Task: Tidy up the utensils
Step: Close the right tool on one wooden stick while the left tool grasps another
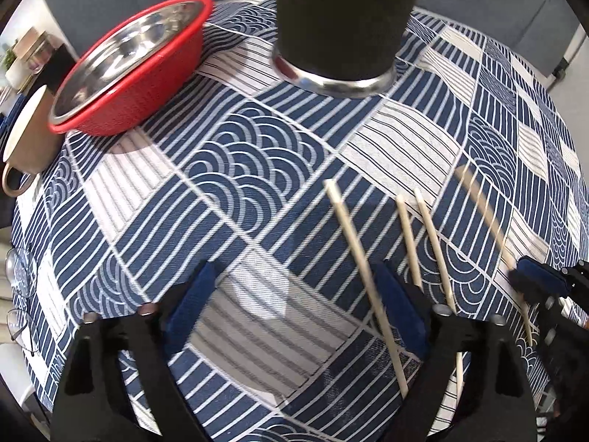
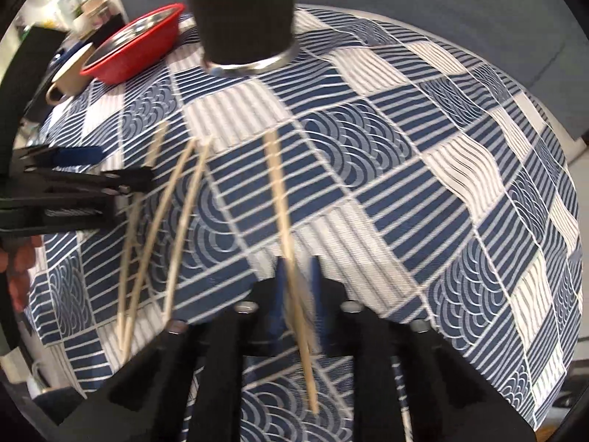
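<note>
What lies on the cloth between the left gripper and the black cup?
Only bare patterned cloth lies between the left gripper and the black cup, as the left wrist view shows. The chopsticks lie off to the side.

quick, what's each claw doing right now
Left claw: open, holding nothing; one chopstick lies across its right finger.
Right claw: shut on a chopstick.
</note>
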Tool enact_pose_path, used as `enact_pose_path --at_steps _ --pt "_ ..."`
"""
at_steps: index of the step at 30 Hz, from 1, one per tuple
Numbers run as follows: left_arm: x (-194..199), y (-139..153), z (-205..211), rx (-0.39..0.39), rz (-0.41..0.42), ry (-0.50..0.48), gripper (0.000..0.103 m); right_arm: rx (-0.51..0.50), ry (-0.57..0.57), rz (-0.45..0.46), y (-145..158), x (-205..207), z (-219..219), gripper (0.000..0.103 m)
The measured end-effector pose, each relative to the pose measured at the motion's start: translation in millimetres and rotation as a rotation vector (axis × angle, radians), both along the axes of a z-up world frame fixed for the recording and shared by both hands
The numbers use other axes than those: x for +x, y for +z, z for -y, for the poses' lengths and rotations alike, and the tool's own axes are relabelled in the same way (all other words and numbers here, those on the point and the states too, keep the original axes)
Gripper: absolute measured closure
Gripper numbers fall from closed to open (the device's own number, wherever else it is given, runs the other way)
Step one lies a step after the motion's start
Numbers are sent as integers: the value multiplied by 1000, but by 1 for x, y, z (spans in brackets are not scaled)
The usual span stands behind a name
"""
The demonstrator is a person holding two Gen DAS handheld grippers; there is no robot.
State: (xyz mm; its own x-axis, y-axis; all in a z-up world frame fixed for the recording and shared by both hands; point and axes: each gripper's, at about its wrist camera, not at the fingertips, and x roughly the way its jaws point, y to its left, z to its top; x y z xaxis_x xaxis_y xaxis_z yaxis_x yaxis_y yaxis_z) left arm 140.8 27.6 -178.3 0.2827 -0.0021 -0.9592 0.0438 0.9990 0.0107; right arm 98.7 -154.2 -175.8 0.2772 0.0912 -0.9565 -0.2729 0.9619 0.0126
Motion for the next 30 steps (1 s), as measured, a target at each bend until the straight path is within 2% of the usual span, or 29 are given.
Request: enact_pose_path --at_steps 1,3,4,6,7,8,9,14,18,26,30 --pt "-1 2 -3 0 2 3 29 -2 -7 -4 0 1 3 98" --pt "-1 5 -9 -1 -2 -1 46 -2 -16 -12 0 3 7 99" --pt "-2 6 -12 -2 -3 1 51 1 -25 -19 0 4 9 99" --pt "-1 8 -23 -8 -6 20 75 26 -43 -34 0 6 13 99" --pt "-1 9 -29 -18 -12 30 81 40 -52 -42 1 6 16 99" --pt "-2 9 -36 -30 -17 44 92 59 -68 -54 1 8 20 99" --pt "-1 9 -42 -49 -25 56 96 71 -84 -64 1 9 23 99" --pt "-11 10 -69 -99 -52 98 98 104 -149 -63 8 15 45 99" --pt "-19 15 -88 -173 -61 170 98 137 -184 -39 21 24 61 99" --pt "-15 76 -109 -205 80 179 98 191 -200 68 66 56 73 99" --pt "-2 115 -106 -157 178 134 98 214 -203 141 97 74 75 99"
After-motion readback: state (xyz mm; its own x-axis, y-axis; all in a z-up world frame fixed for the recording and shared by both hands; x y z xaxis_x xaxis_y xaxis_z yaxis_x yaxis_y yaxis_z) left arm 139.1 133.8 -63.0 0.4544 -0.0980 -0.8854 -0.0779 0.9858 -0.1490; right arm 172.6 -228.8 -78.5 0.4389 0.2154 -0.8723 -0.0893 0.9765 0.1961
